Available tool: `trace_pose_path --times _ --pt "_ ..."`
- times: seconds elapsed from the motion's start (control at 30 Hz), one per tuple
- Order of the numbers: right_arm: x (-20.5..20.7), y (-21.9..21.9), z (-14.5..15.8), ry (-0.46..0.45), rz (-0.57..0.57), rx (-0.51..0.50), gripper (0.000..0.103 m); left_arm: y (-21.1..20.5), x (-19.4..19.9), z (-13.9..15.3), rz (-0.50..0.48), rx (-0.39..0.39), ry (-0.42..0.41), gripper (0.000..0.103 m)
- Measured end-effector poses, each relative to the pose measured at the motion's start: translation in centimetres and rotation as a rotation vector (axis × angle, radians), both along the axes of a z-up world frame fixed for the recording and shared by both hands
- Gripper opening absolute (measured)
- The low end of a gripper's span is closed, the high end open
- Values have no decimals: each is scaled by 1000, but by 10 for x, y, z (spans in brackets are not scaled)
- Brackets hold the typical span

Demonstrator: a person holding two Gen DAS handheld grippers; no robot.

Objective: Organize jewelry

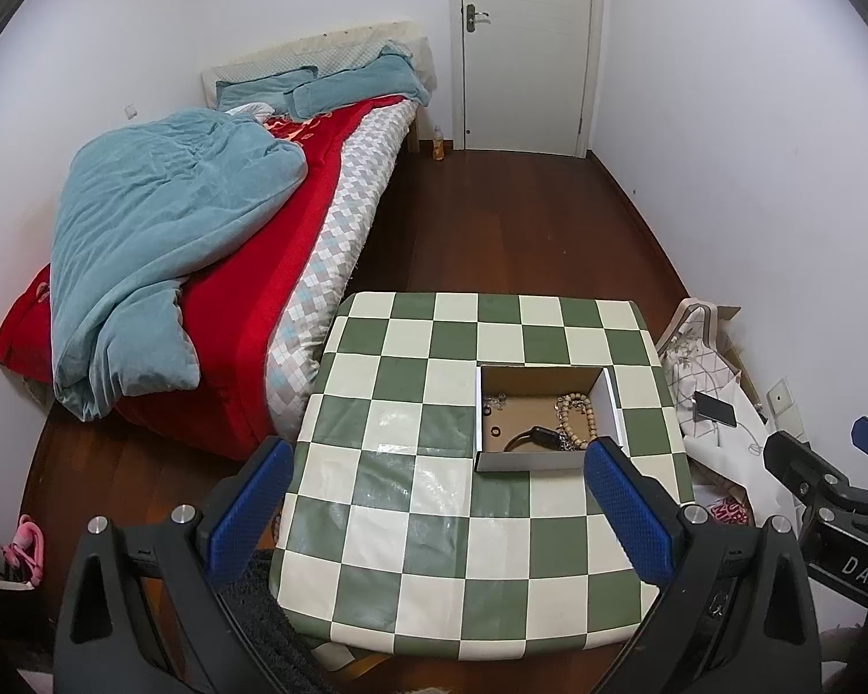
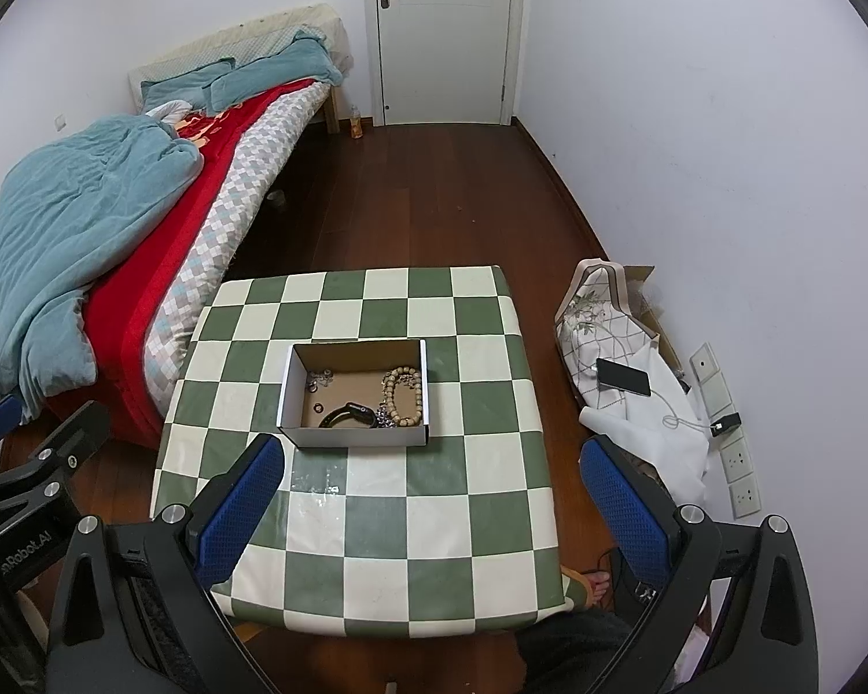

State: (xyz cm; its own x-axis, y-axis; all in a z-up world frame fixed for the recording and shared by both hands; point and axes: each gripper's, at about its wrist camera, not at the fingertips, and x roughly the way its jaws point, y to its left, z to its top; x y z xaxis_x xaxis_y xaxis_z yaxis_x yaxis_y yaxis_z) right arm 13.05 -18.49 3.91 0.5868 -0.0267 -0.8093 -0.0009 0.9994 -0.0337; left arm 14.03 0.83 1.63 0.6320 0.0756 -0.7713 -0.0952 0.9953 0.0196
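An open cardboard box (image 1: 613, 405) (image 2: 286, 393) sits on the green-and-white checkered table (image 1: 411, 497) (image 2: 376, 520). Inside lie a wooden bead bracelet (image 1: 576, 413) (image 2: 402, 396), a black watch (image 1: 535, 438) (image 2: 350, 414), a silver chain (image 2: 383, 417), small silver pieces (image 1: 493, 403) (image 2: 318, 379) and a small ring (image 2: 318, 408). My left gripper (image 1: 437, 462) is open and empty, held above the table's near half. My right gripper (image 2: 431, 462) is open and empty, above the table's near right part. Each gripper shows at the edge of the other's view.
A bed (image 1: 214, 266) (image 2: 144, 220) with a teal duvet and red cover stands left of the table. A phone (image 2: 622, 377) on white cloth lies on the floor to the right, by wall sockets (image 2: 735, 457). A closed door (image 1: 526, 46) is at the far end.
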Motion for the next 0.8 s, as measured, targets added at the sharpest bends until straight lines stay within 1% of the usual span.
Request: trace_pose_path --times 0.8 --pt "3 0 9 -10 -5 0 103 -6 4 11 6 -1 -15 103"
